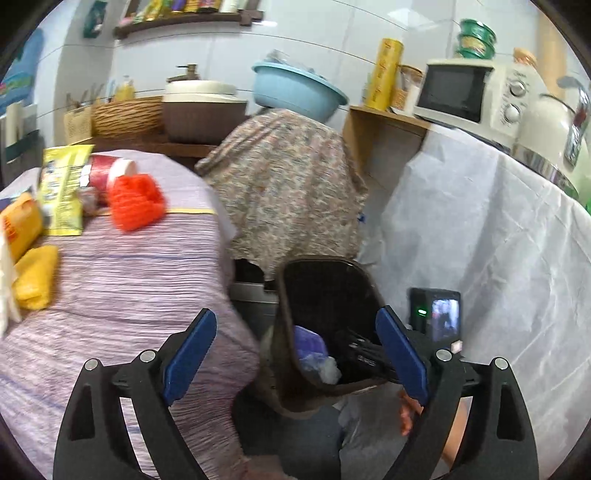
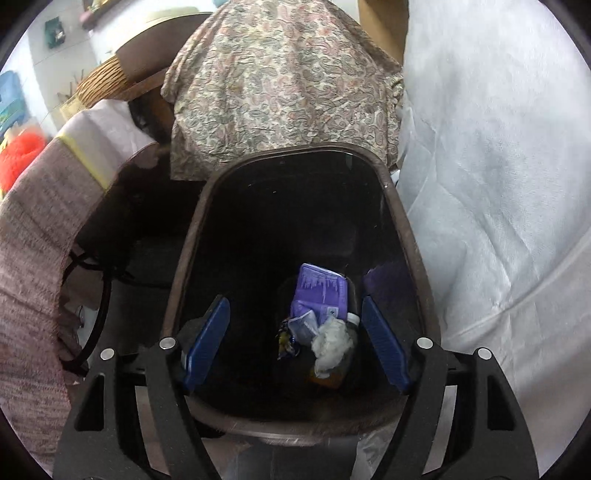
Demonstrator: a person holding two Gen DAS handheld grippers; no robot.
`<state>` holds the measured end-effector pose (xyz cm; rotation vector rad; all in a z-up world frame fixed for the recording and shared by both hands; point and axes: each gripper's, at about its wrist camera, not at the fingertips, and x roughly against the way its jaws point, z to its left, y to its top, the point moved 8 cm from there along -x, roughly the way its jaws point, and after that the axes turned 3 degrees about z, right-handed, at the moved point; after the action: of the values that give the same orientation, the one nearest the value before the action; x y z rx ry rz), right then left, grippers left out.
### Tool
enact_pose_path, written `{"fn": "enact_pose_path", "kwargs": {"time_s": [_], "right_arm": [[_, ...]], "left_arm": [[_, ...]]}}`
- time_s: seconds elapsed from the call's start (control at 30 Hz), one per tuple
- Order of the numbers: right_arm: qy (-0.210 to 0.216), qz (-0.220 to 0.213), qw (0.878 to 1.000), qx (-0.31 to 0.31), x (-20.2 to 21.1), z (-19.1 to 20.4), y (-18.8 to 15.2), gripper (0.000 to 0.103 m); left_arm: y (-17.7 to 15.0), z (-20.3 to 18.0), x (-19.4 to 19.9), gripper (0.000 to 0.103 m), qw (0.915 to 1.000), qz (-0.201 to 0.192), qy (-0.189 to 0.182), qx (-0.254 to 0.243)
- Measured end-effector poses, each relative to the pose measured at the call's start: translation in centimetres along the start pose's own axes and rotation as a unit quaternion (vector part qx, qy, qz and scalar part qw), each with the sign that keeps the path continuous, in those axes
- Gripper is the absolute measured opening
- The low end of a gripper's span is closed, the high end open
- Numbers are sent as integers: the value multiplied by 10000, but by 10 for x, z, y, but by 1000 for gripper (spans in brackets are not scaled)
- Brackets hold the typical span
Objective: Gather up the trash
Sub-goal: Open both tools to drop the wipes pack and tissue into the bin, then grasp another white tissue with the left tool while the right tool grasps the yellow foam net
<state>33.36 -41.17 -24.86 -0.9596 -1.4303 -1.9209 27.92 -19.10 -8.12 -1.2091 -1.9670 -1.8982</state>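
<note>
White tiled wall (image 1: 332,40) behind a wooden shelf (image 1: 177,23), microwave (image 1: 469,94) and white-draped counter (image 1: 498,221).

Dark plastic bin (image 2: 402,206); ribbed cloth table cover (image 1: 122,280).

We see soft, even daylight-like light on the white wall tiles (image 1: 332,44) and the white cloth (image 1: 480,240), without hard shadows. The bin's inside (image 2: 295,229) is nearly black. Both fisheye views bend straight lines and darken at the corners. Motion blur smears the left view, worst over the striped cloth (image 1: 110,295).
</note>
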Motion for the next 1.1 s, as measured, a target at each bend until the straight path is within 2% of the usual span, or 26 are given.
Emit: {"fn": "enact_pose_path", "kwargs": {"time_s": [0.17, 0.3, 0.4, 0.5, 0.6, 0.77, 0.93, 1.03, 1.1], "right_arm": [[64, -117, 9997, 196, 20, 16, -5, 74], [154, -229, 9991, 311, 37, 30, -5, 75], [245, -303, 9985, 378, 47, 41, -5, 76], [358, -355, 9977, 448, 57, 52, -6, 76], [477, -419, 9962, 595, 68, 67, -6, 76], [621, -534, 9929, 866, 87, 91, -7, 76], [775, -648, 9875, 1208, 104, 118, -9, 76], [909, -757, 9836, 1363, 118, 136, -8, 76], [1033, -822, 9802, 1474, 127, 147, -9, 76]], "left_arm": [[-1, 40, 21, 88, 9990, -114, 372, 236], [1, 82, 45, 88, 9940, -301, 988, 352], [3, 131, 65, 88, 9829, -423, 1699, 568], [2, 175, 77, 88, 9723, -378, 2110, 932], [-1, 212, 82, 87, 9635, -233, 2370, 1221], [-3, 246, 84, 82, 9605, -122, 2218, 1676], [1, 248, 74, 77, 9646, 9, 2110, 1584], [-4, 252, 66, 63, 9651, 159, 2094, 1563], [-6, 254, 63, 46, 9662, 180, 1978, 1645]]}}
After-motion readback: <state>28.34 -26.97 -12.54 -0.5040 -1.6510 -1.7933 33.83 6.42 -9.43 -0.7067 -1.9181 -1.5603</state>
